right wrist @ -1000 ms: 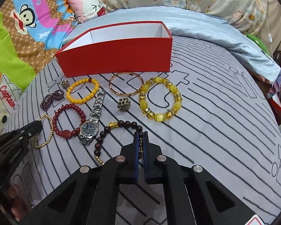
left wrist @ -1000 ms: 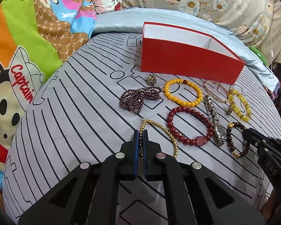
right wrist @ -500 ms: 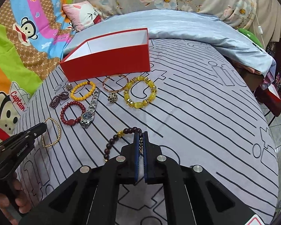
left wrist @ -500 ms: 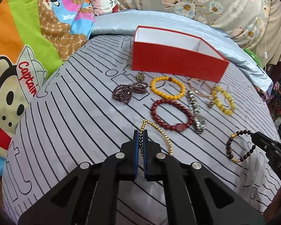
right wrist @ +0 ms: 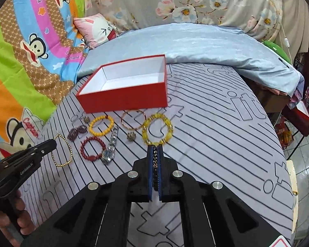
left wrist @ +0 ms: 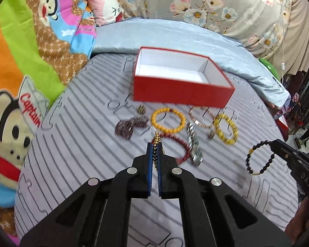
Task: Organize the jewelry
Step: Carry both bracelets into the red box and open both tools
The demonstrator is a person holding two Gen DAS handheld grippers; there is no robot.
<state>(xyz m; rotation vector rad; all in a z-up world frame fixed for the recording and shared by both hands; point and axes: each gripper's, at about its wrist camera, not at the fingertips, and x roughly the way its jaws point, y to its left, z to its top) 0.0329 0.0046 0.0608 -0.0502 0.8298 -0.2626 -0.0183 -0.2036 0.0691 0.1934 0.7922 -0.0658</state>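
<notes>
Both hand-held grippers had risen clear of the grey line-patterned bed cover (right wrist: 216, 127) since the frames a second before, each carrying a bracelet that then lay on the cover. The left gripper (left wrist: 154, 144), its jaws pressed together, pinched the thin gold bead chain bracelet (right wrist: 61, 150), which hung as a loop in the air when seen from the right wrist. The right gripper (right wrist: 154, 147), likewise pressed together, pinched the dark brown bead bracelet with gold spacers (left wrist: 259, 157), which dangled free in the left wrist view. The open red cardboard box with a white lining (right wrist: 125, 98) stood empty at the far side of the cover, so the likely next step was a carry to that box; no piece had yet been stowed. Left on the cover in front of the box were the orange-yellow bead bracelet (right wrist: 102, 125), the dark red bead bracelet (right wrist: 92, 148), the silver metal wristwatch (right wrist: 111, 147), the thin rose-gold bangle (right wrist: 134, 119), the chunky yellow bead bracelet (right wrist: 157, 131), the bunched purple bead strand (right wrist: 77, 132) and two small metallic clusters, too small to identify. The left wrist view was smeared by motion, blurring the jewelry. In each gripper's own view the held bracelet showed mostly as beads between the blue pads, and the person appeared only as fingers at the frame edges.
</notes>
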